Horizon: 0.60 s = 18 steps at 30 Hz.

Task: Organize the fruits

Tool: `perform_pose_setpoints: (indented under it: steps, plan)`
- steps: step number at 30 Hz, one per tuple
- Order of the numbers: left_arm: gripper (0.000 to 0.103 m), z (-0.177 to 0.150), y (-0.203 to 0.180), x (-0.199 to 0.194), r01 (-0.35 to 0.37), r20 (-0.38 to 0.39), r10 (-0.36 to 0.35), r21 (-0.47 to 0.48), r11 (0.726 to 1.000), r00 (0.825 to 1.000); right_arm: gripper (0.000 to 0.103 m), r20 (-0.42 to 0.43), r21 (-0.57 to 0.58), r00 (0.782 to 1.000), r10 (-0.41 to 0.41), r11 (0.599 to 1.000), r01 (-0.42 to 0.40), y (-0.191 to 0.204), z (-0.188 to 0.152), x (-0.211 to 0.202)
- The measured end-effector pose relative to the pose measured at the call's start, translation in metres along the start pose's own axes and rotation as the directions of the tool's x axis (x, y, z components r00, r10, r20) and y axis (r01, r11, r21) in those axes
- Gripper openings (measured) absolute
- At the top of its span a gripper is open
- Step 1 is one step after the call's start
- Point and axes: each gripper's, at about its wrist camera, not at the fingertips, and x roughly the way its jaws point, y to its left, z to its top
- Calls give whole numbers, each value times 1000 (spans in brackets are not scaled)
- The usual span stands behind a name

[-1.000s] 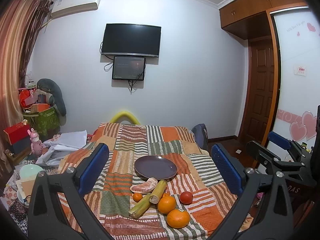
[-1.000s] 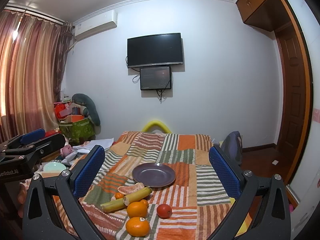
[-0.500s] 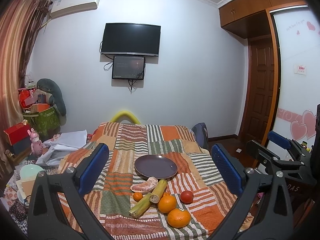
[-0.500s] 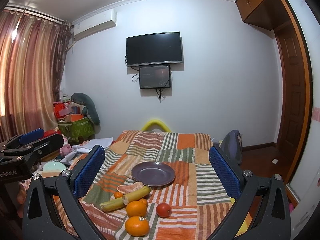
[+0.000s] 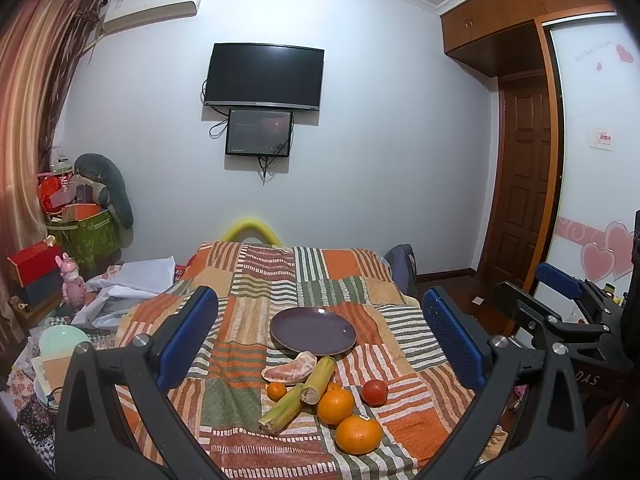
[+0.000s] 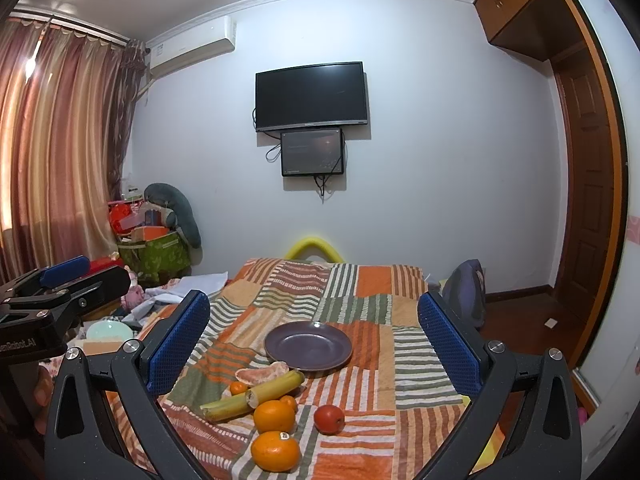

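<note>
An empty purple plate [image 5: 313,330] [image 6: 308,345] sits on the striped patchwork cloth. In front of it lie a peeled pomelo segment [image 5: 290,369] [image 6: 262,373], two sugarcane pieces [image 5: 298,394] [image 6: 252,396], two big oranges [image 5: 358,435] [image 6: 275,451], small tangerines [image 5: 277,391] and a red tomato [image 5: 375,393] [image 6: 329,419]. My left gripper [image 5: 320,344] and right gripper [image 6: 314,350] are both open and empty, held above the near edge, apart from the fruit. The right gripper also shows at the right of the left wrist view [image 5: 560,308].
The table [image 5: 256,276] is covered by the cloth. At the left are clutter, bowls [image 5: 64,340], white fabric and a green box [image 5: 86,236]. A backpack [image 6: 466,292] stands at the table's right. A door and wardrobe are on the right wall.
Both views shift slightly; the scene sits a little lower in the right wrist view. Nothing was taken or moved.
</note>
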Motion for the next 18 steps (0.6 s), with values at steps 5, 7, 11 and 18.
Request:
perform_pose_setpoints:
  steps: [5, 7, 11, 18]
  plan:
    - [103, 0, 2, 3, -4, -17, 4, -2, 1000, 1000, 103, -10, -1, 1000, 1, 1000, -1, 0, -2, 3]
    - [103, 0, 4, 4, -3, -26, 3, -7, 1000, 1000, 103, -19, 2, 1000, 0, 1000, 0, -1, -4, 5]
    - [103, -2, 8, 8, 1, -76, -2, -16, 1000, 997, 103, -46, 10, 999, 20, 1000, -19, -5, -9, 11]
    - [103, -15, 22, 28, -21, -145, 20, -4, 1000, 989, 103, -202, -11, 977, 69, 997, -73, -4, -39, 47]
